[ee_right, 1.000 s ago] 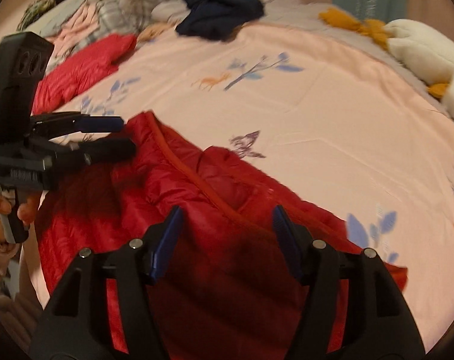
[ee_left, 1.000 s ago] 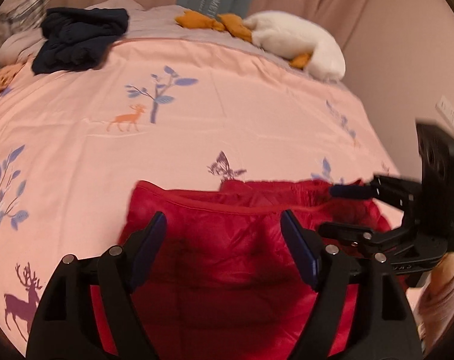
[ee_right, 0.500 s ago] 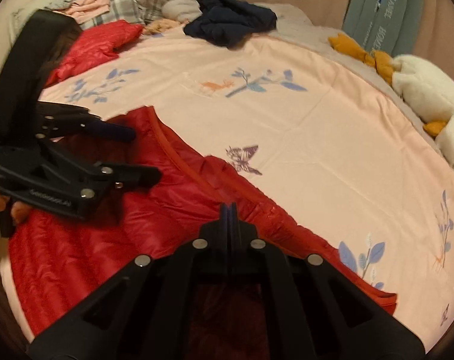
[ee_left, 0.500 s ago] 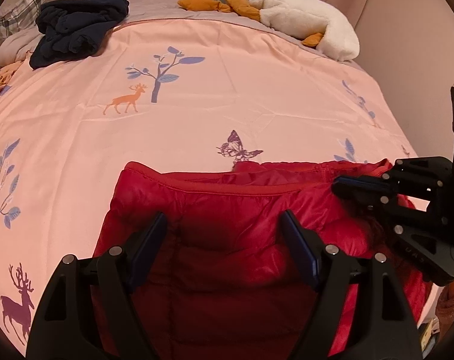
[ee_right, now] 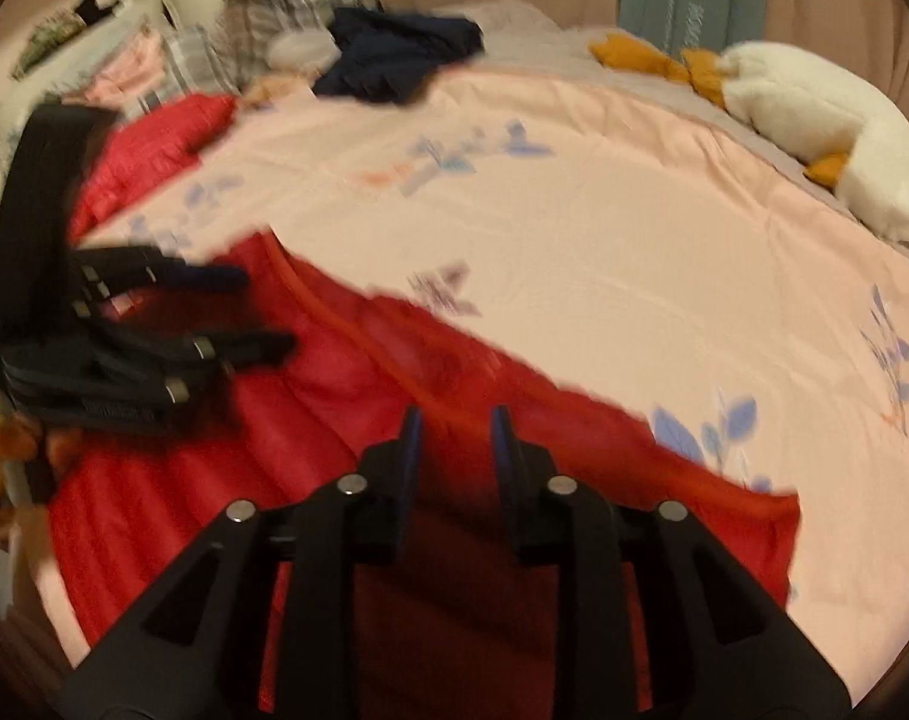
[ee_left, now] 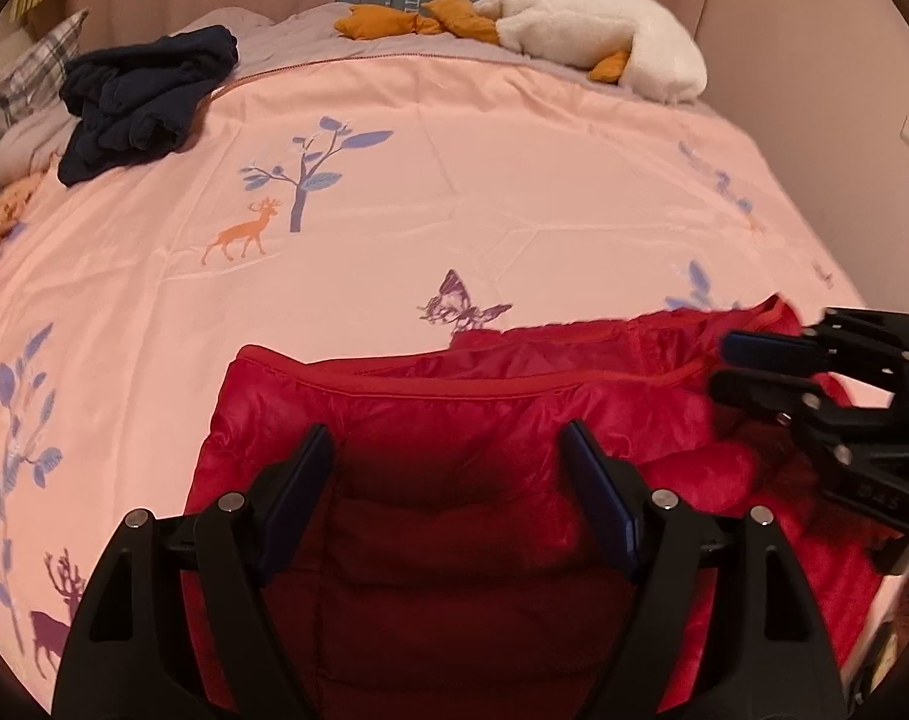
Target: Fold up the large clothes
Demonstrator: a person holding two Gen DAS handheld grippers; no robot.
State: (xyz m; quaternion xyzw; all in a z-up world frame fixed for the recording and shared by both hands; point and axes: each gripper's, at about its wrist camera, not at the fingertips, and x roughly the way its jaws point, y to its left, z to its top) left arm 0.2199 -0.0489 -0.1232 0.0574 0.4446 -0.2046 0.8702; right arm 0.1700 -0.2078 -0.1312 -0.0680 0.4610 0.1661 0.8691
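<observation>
A red puffer jacket (ee_left: 454,438) lies folded on the near part of the pink bedspread (ee_left: 454,180); it also shows in the right wrist view (ee_right: 358,372). My left gripper (ee_left: 448,450) is open and empty, just above the jacket's near half. My right gripper (ee_right: 451,420) is partly open with a narrow gap, over the jacket's edge, holding nothing; the view is blurred. The right gripper shows at the right of the left wrist view (ee_left: 754,366). The left gripper shows at the left of the right wrist view (ee_right: 256,312).
A dark navy garment (ee_left: 142,96) lies at the far left of the bed. A white and orange plush (ee_left: 592,36) lies at the far right. Another red garment (ee_right: 148,150) and plaid clothes (ee_right: 262,36) are piled at the bed's left side. A wall is to the right.
My right gripper was open a second ago, shut half a second ago, and now stands partly open. The jacket's far edge has shifted slightly. My left gripper stays open above the jacket.
</observation>
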